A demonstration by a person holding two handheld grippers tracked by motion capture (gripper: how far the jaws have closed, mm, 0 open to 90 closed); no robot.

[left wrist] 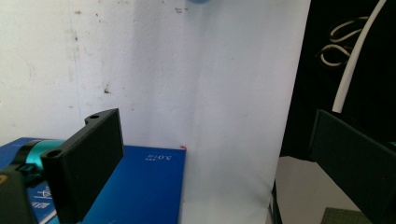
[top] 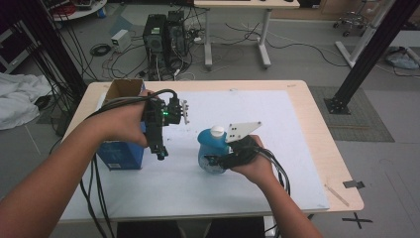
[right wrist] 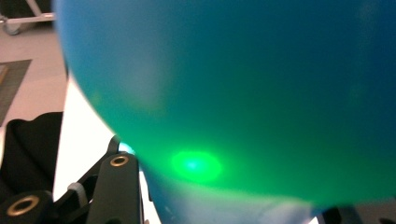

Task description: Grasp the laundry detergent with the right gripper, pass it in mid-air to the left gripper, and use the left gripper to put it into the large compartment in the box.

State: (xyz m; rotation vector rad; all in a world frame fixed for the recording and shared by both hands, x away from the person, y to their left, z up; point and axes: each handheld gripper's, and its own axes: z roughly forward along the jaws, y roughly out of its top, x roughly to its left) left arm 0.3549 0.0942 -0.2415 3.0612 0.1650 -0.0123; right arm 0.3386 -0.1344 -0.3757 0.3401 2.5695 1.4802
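Two hand-held grippers worked over a wooden table (top: pixel 317 134) covered with a white sheet in the high view; the left gripper (top: pixel 160 152), black with a green light on its body, hung at centre-left of the frame, pointing down beside a blue cardboard box (top: pixel 120 157) that stood at the sheet's left edge; the right gripper (top: pixel 214 161), topped by a grey three-cornered plate, sat just right of centre, clamped on a round blue plastic bottle (top: pixel 210 144) with a white cap, which stood near the middle of the sheet; the two grippers were well apart.

In the left gripper view, the left gripper's (left wrist: pixel 201 163) black jaws rose from the lower left and lower right corners, spread wide with nothing between them; the blue box (left wrist: pixel 144 186) lay at the bottom left, its printed top face showing; the white sheet filled the middle, and a sliver of the blue bottle (left wrist: pixel 200 2) peeked in at the top edge.

In the right gripper view, the blue bottle (right wrist: pixel 233 84) loomed blurred across most of the frame, a green glow on its lower part; one black jaw stood at the lower left, pressed against the bottle's side; the other jaw was hidden behind it.
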